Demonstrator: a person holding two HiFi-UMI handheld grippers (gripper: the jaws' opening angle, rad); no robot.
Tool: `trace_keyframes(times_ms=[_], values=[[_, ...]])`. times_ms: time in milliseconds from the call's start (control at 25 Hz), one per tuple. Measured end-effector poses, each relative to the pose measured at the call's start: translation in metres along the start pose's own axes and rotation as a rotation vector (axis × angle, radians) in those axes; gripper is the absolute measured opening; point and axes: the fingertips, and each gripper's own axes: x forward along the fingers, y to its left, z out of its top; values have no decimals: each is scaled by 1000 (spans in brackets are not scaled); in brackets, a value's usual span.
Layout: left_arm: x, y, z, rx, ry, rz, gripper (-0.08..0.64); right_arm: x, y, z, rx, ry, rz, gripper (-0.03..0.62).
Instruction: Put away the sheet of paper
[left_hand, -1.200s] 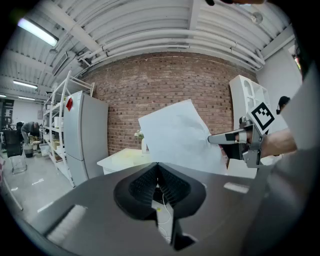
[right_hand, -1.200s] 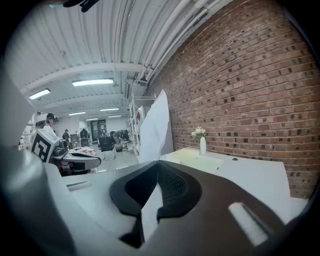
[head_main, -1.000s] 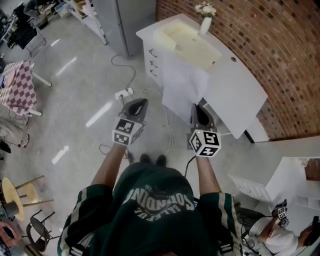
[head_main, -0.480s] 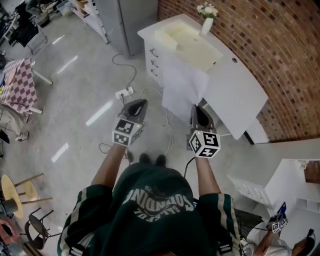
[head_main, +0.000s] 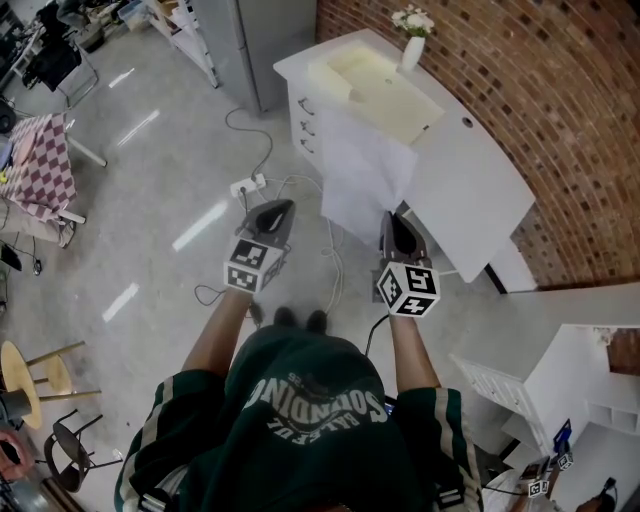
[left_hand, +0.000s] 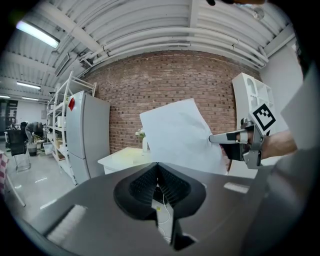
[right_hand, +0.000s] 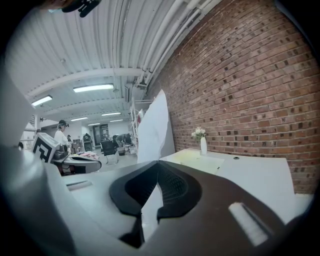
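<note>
Right tongs (head_main: 394, 216) pinch paper sheet (head_main: 365, 175) before white desk (head_main: 480, 190); left tongs (head_main: 279, 205) closed.

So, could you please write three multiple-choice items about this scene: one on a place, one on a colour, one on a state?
1. Where is the vase? A on the floor; B on the desk; C on a chair.
2. What colour is the paper? A white; B red; C green.
3. How is the right gripper? A open and empty; B shut on the paper; C lying on the desk.
Answers: 1 B, it stands on the desk top by the brick wall; 2 A, it shows white in every view; 3 B, its fingers pinch the paper's edge.
</note>
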Motion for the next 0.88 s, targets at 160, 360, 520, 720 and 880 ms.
trace_keyframes(times_ms=[160, 360, 520, 720, 880], values=[[5, -14, 2, 1, -3, 14, 11, -6, -13, 0, 9, 1, 10, 2], [7, -25, -2, -6, 7, 28, 11, -8, -23, -3, 13, 8, 27, 2], [11, -28, -4, -3, 21, 35, 11, -9, -28, -2, 20, 10, 32, 2], [17, -29, 0, 7, 18, 26, 11, -5, -35, -4, 38, 9, 32, 2], [26, -26, -4, 8, 21, 6, 11, 4, -36, -8, 45, 11, 25, 2]])
